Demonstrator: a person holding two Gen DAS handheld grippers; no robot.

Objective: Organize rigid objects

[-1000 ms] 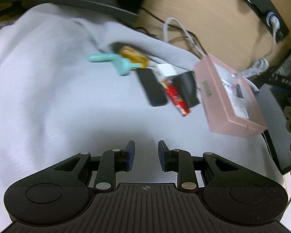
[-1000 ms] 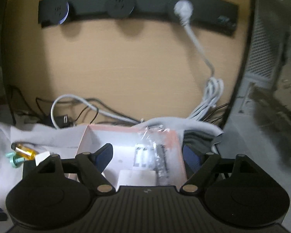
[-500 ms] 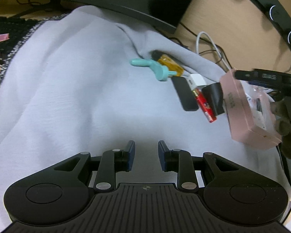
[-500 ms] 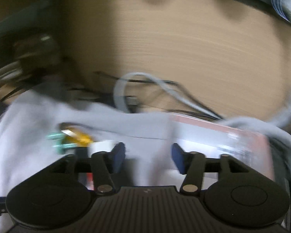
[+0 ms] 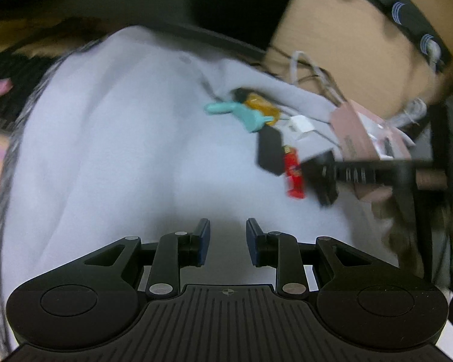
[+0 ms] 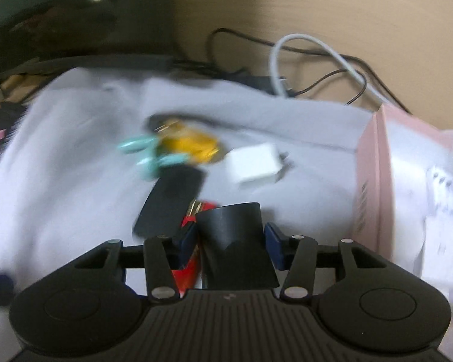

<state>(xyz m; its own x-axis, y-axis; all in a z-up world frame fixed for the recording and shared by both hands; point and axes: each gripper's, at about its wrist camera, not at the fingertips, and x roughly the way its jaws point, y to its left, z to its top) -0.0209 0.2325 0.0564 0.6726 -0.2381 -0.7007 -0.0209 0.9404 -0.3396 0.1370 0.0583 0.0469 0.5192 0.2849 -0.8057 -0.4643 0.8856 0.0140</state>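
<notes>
Black hard plastic, matte: the black block [image 6: 235, 238], wedge-shaped, is set on the grey cloth [image 6: 60, 181] at 6 o'clock of the small clutter, just at 9 o'clock of the pink box [image 6: 374, 181]. It is judged light, stiff and a little slick; its two flat flanks are the surfaces best taken. The long axis runs from 6 to 12 o'clock in the right wrist view, the narrower end towards 12.

The right gripper [image 6: 232, 242] has just been closing, with the block between its jaws; the pads lie at both flanks, but whether they press yet cannot be told through the blur.

Touching the block at 9 o'clock is a red packet [image 6: 188, 268], partly beneath the left pad, which could be caught along with it. Further out at 10 to 11 o'clock are listed a flat black slab [image 6: 172, 208], a teal piece [image 6: 148, 157] and an amber item [image 6: 187, 143]; at 12 to 1 o'clock, a white charger [image 6: 253, 163].

The left gripper [image 5: 228, 242] hangs over bare cloth at 7 o'clock of the clutter, jaws narrowly parted, nothing held.
</notes>
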